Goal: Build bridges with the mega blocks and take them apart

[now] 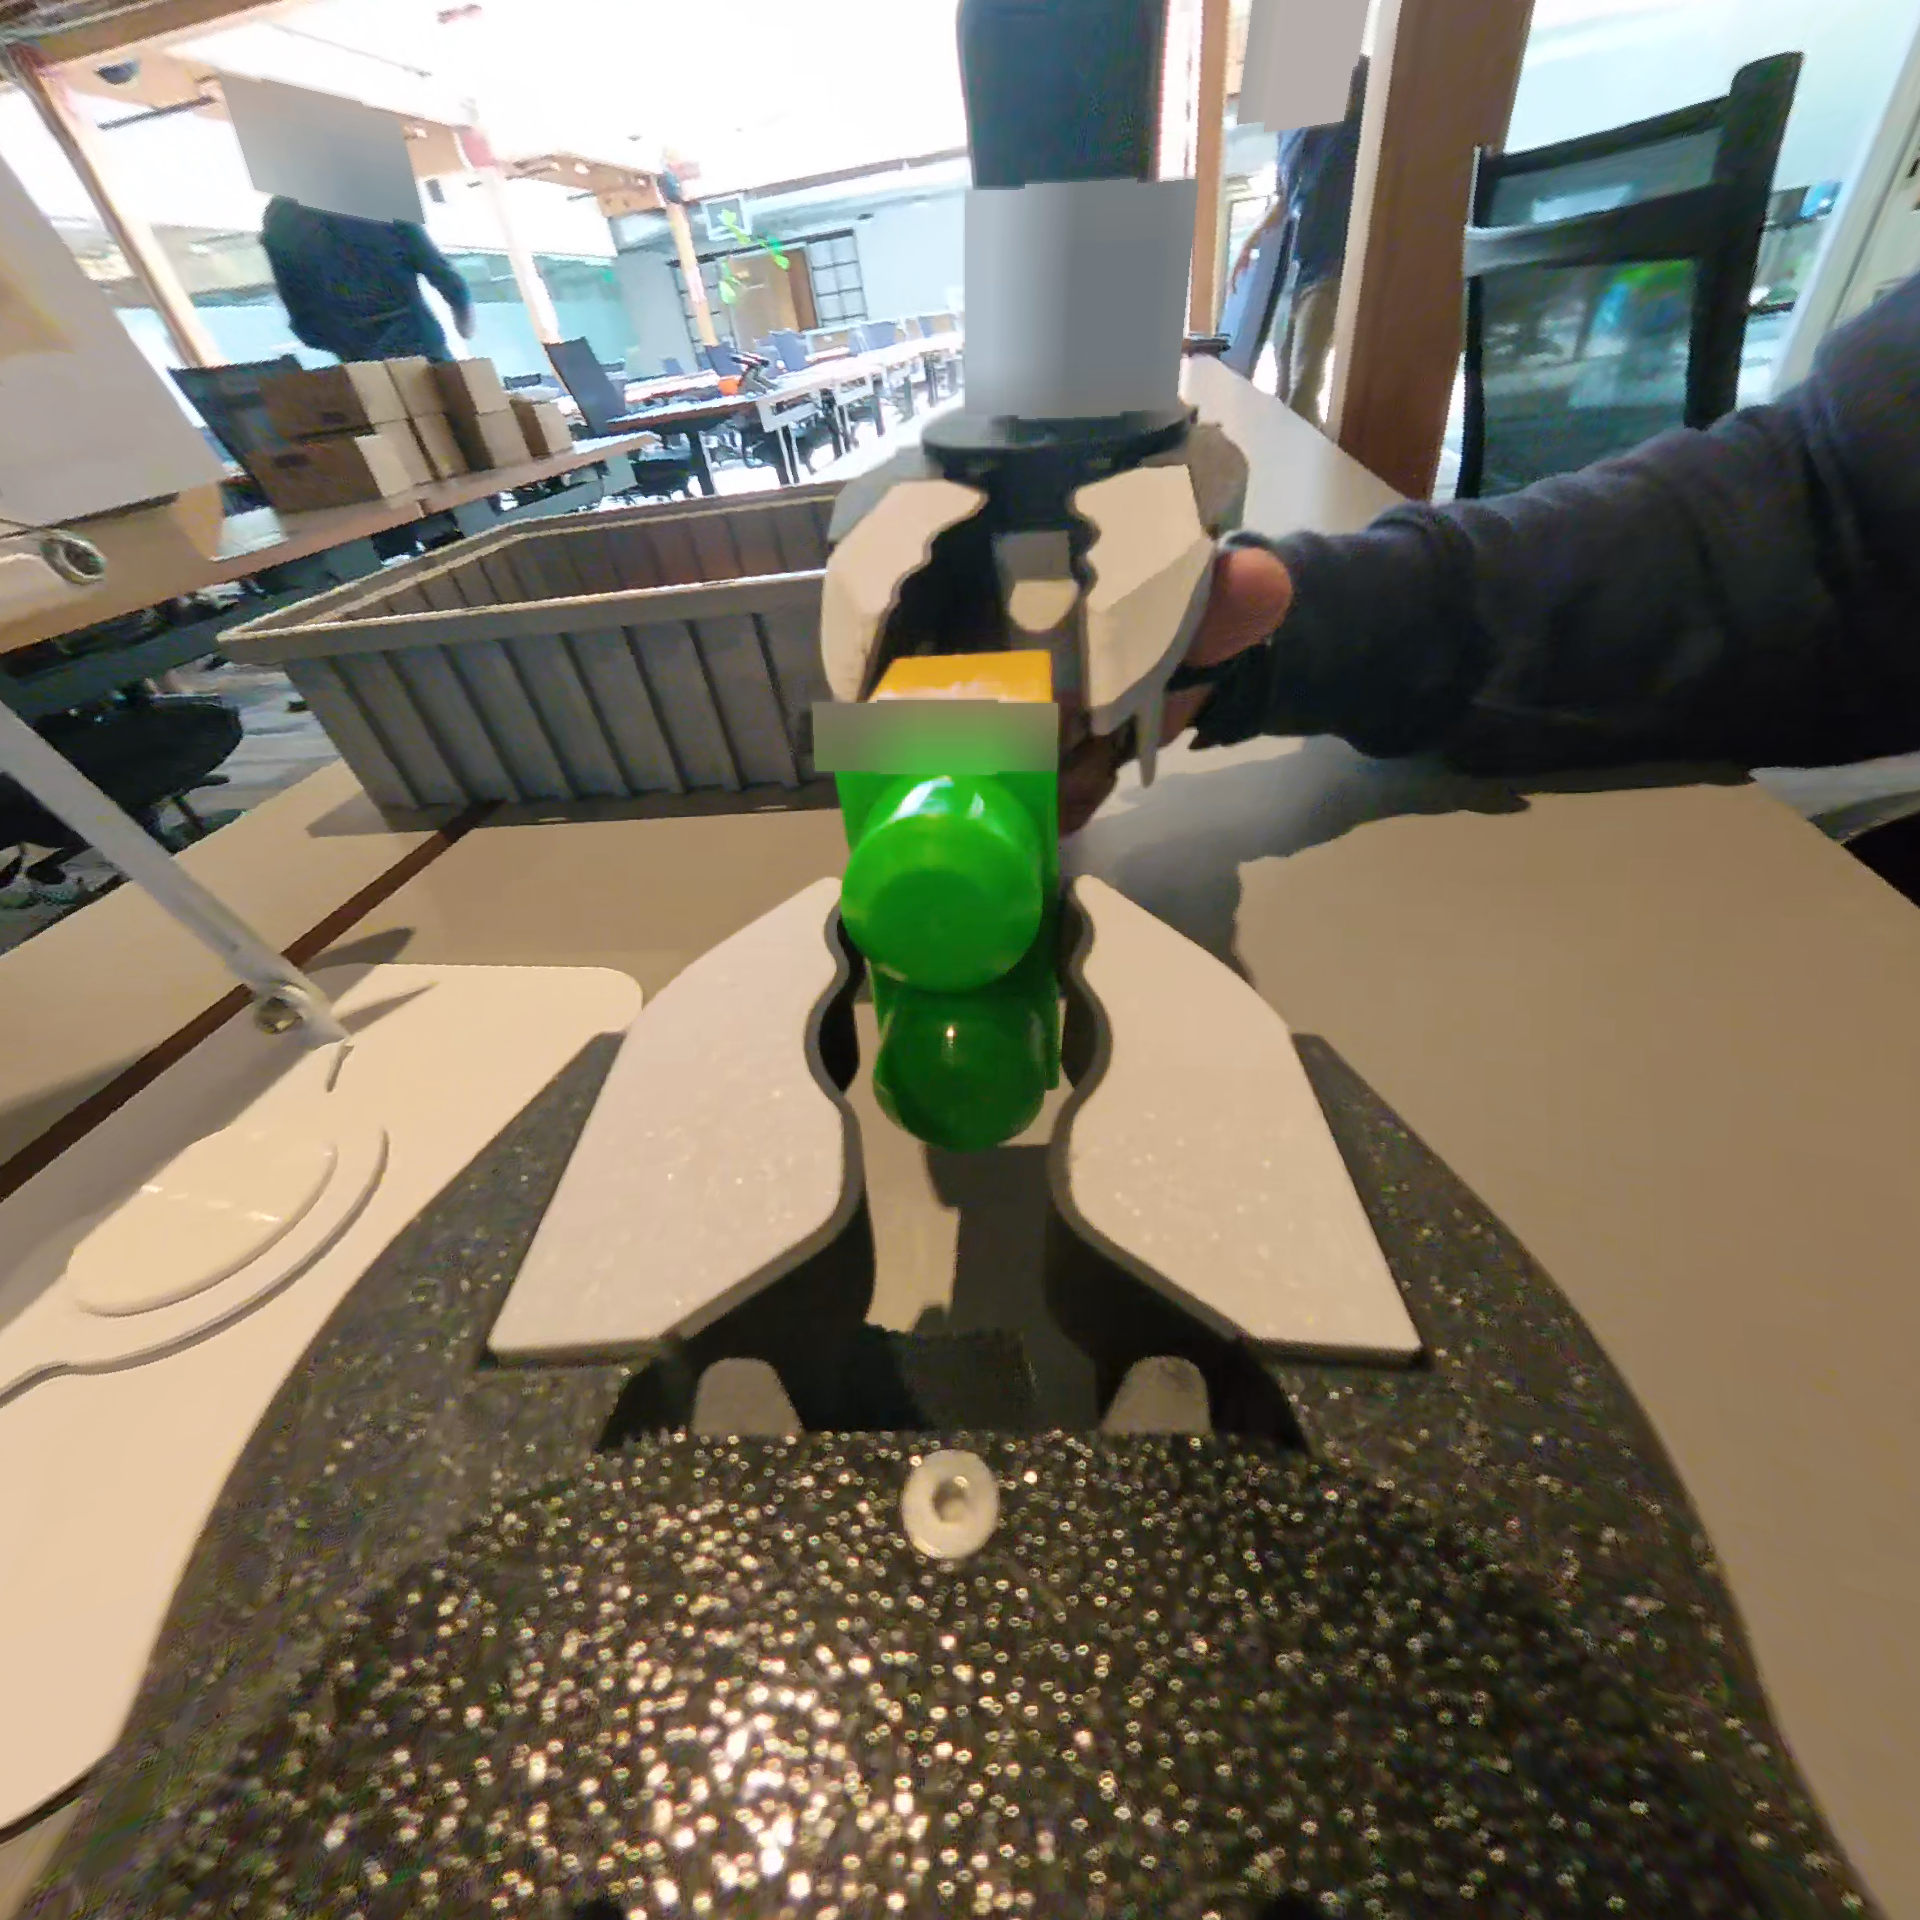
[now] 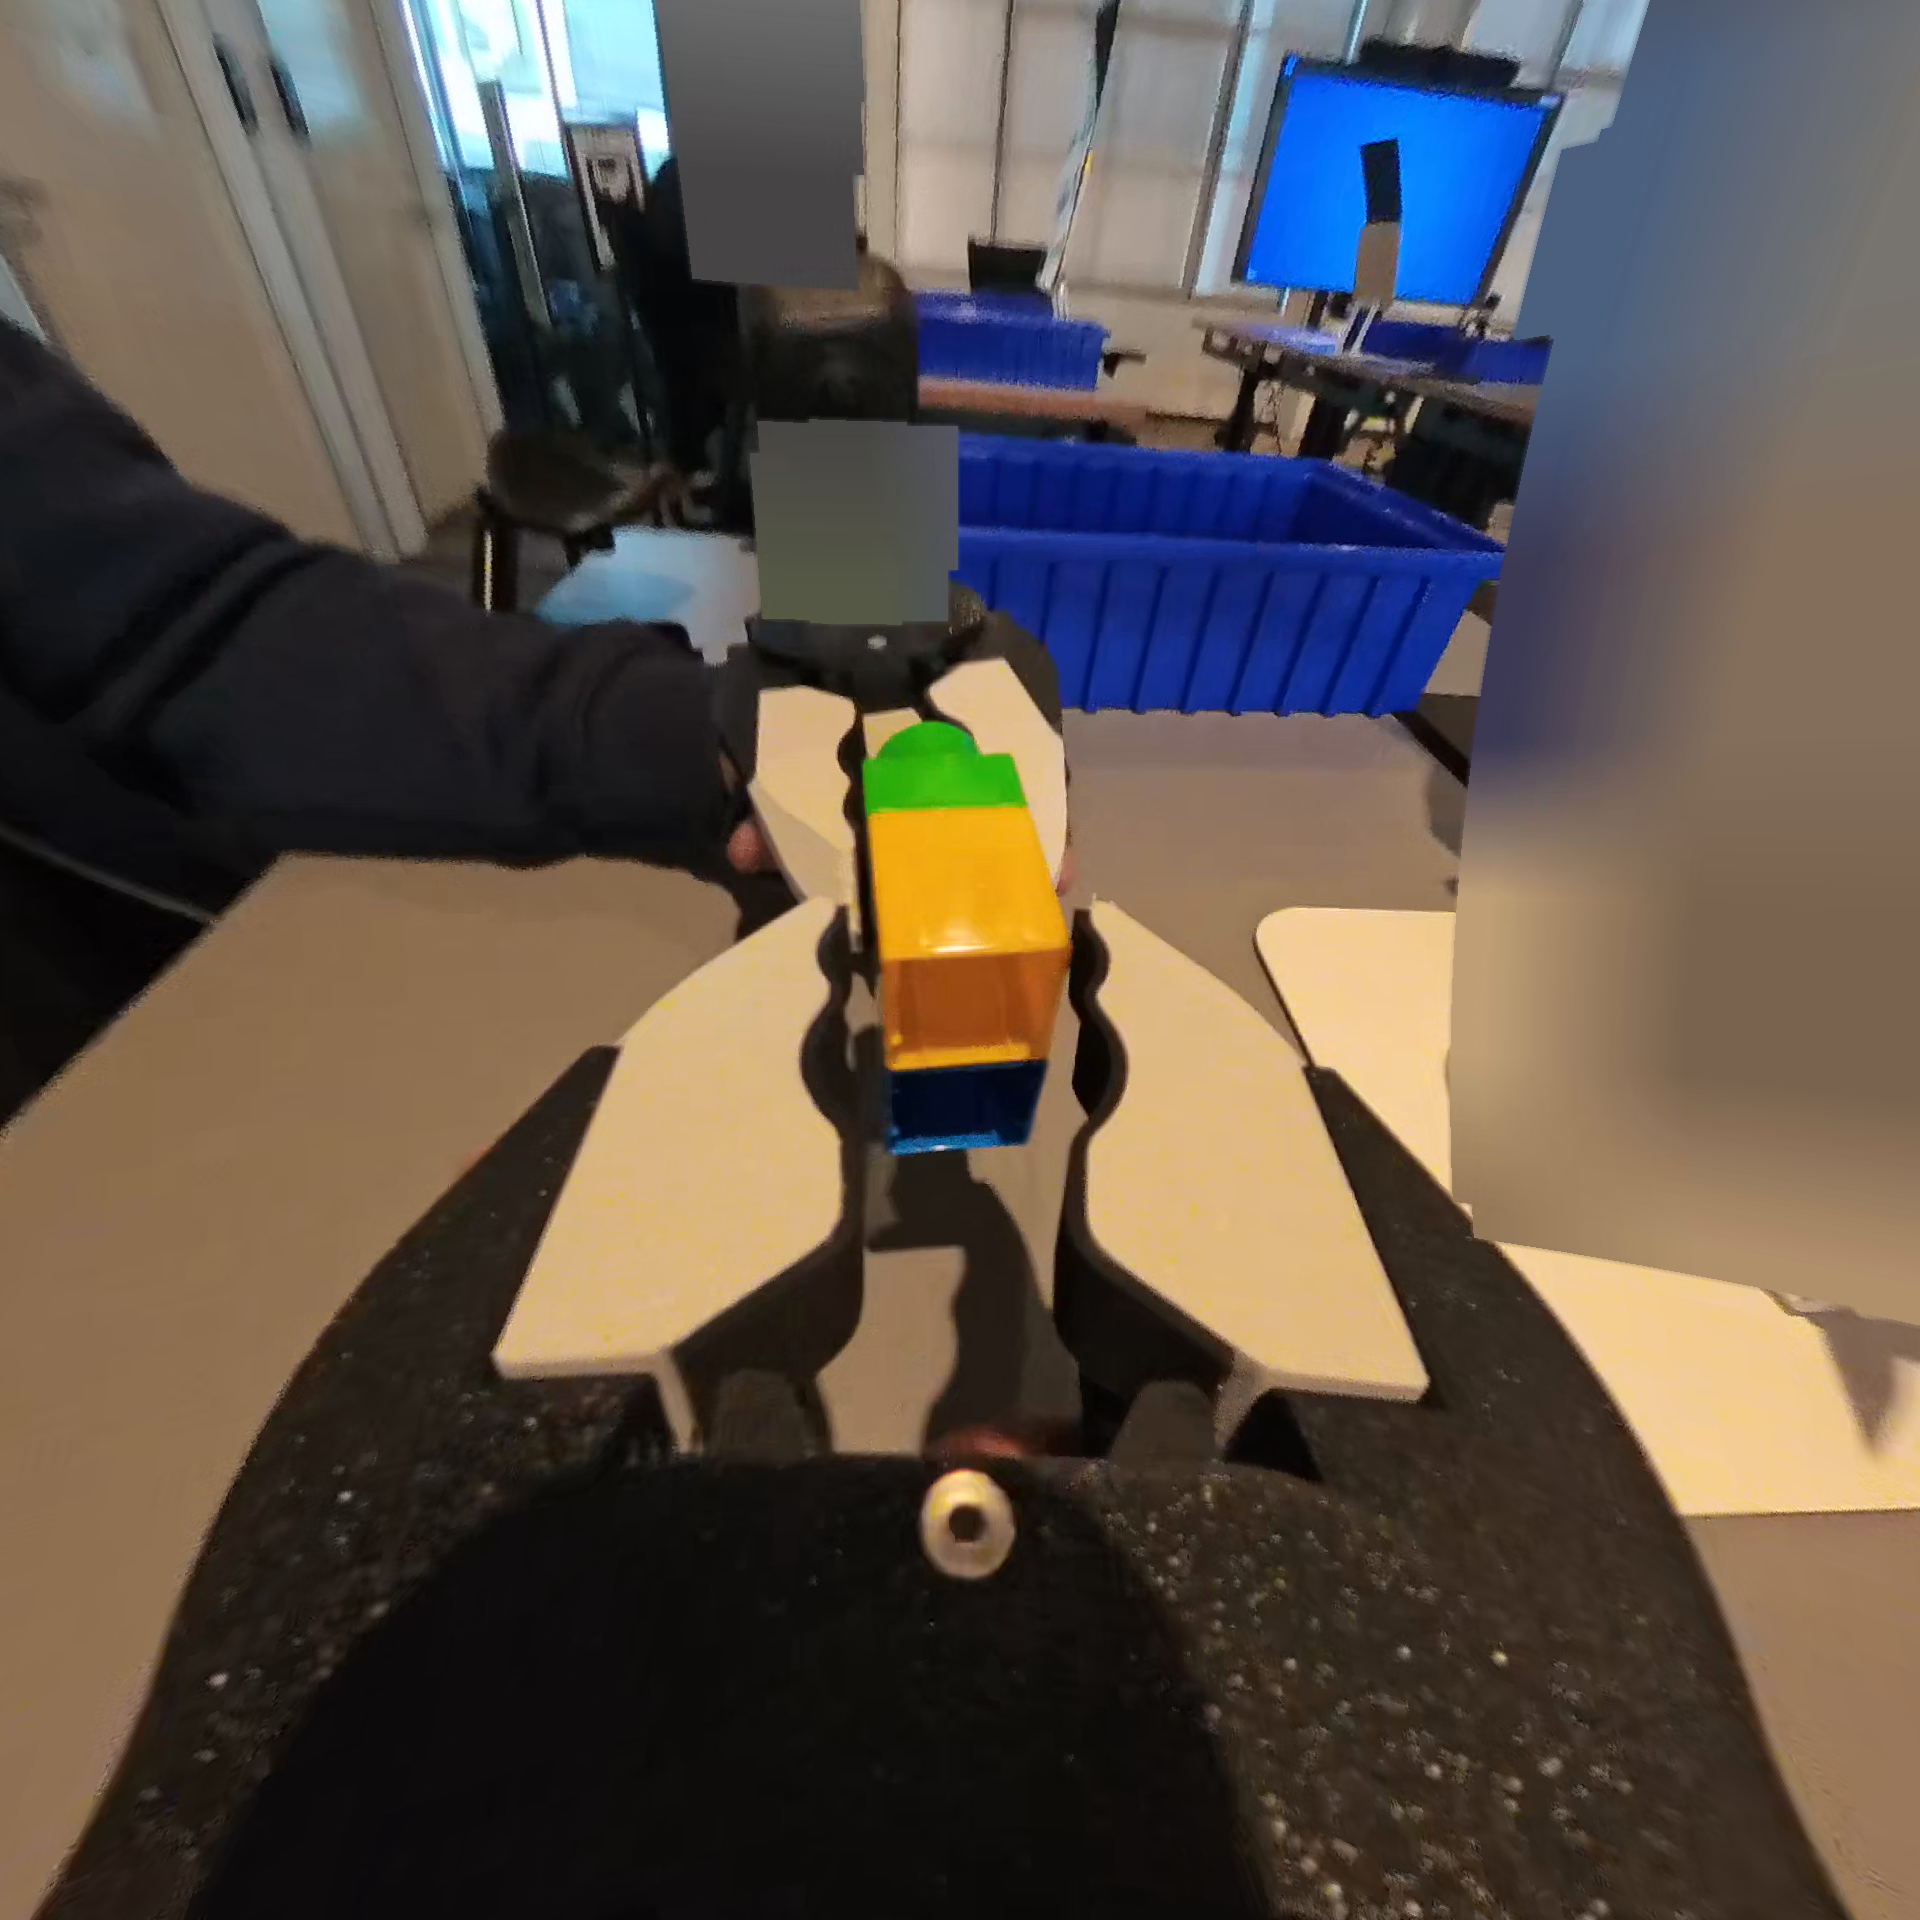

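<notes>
Above grey table [image 1: 1455, 1039], L gripper [image 1: 956, 935] clamping green block [image 1: 945, 894], R gripper [image 2: 966, 997] clamping yellow block [image 2: 961, 894], blocks joined btwn them, blue block [image 2: 961, 1107] underneath.

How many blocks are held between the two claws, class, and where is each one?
3. The green block sits in the left claw, the yellow block in the middle, and the blue block at the right claw. More may be hidden.

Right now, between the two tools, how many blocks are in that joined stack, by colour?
Green block: 1
Yellow block: 1
Blue block: 1
Total: 3 blocks, joined in one row held off the table between the left tool and the right tool.
</notes>
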A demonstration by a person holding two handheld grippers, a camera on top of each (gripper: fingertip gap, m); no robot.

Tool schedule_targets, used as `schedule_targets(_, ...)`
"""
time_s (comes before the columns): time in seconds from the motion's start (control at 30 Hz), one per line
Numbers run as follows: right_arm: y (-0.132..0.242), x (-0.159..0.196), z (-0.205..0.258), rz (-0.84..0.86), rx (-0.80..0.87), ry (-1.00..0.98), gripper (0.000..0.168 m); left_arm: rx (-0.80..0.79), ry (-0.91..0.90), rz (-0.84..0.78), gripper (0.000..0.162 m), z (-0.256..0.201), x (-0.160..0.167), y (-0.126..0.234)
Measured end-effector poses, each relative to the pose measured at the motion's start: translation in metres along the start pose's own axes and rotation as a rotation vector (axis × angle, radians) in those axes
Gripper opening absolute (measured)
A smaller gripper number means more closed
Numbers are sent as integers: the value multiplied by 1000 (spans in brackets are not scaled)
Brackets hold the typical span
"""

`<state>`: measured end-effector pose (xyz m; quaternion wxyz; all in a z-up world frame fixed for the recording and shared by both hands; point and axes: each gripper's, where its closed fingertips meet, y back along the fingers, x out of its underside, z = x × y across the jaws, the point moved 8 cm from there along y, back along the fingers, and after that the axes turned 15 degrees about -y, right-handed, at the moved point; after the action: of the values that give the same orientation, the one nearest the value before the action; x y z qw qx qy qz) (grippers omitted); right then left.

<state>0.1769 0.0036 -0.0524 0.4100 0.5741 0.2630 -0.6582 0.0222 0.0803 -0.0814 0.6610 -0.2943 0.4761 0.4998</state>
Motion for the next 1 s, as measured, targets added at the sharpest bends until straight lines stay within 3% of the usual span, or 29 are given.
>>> schedule_targets(0.2, -5, 5, -3, -21, -14, -74, 48, -11, 6, 1, 35, 0, 0, -2)
schedule_targets(0.5, -8, 5, -2, 11, -8, -43, 37, 31, 50, 2, 35, -1, -1, -3)
schedule_targets(1.0, -6, -4, 17, 96, 290, 506, 36, 82, 321, -40, 34, 10, 3, 4)
